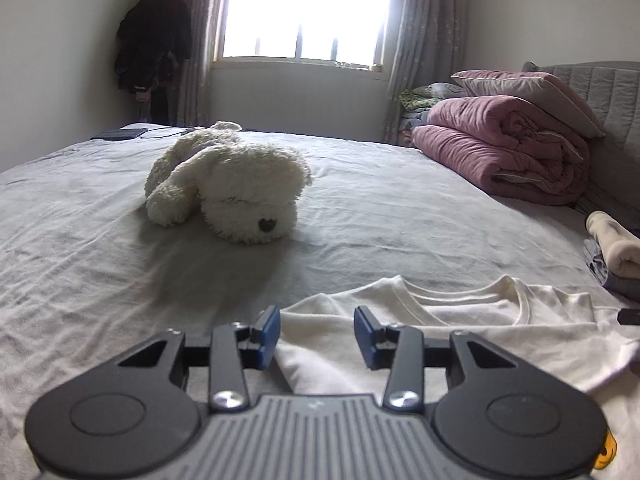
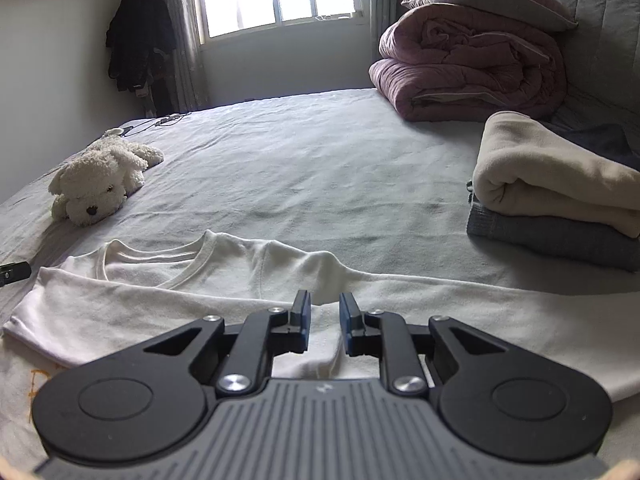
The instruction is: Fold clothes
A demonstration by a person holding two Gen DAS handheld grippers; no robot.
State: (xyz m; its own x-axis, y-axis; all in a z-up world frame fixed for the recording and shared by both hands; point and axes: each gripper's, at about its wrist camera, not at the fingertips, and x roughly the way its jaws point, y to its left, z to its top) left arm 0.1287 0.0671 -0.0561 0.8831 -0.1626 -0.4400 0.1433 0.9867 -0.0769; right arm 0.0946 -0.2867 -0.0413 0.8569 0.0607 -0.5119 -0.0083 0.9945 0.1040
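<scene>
A cream long-sleeved shirt (image 1: 460, 332) lies flat on the grey bed sheet, collar away from me; it also shows in the right wrist view (image 2: 200, 292). My left gripper (image 1: 316, 336) is open and empty, low over the shirt's left shoulder edge. My right gripper (image 2: 324, 322) is open with a narrower gap, empty, just above the shirt near its right shoulder and sleeve. The left gripper's tip shows in the right wrist view at the far left (image 2: 14, 272).
A white plush dog (image 1: 228, 188) lies on the sheet (image 1: 400, 208) beyond the shirt. A stack of folded clothes, cream on grey (image 2: 560, 196), sits at the right. A rolled pink quilt (image 2: 468, 68) and pillow lie by the headboard. Dark clothes hang in the far corner.
</scene>
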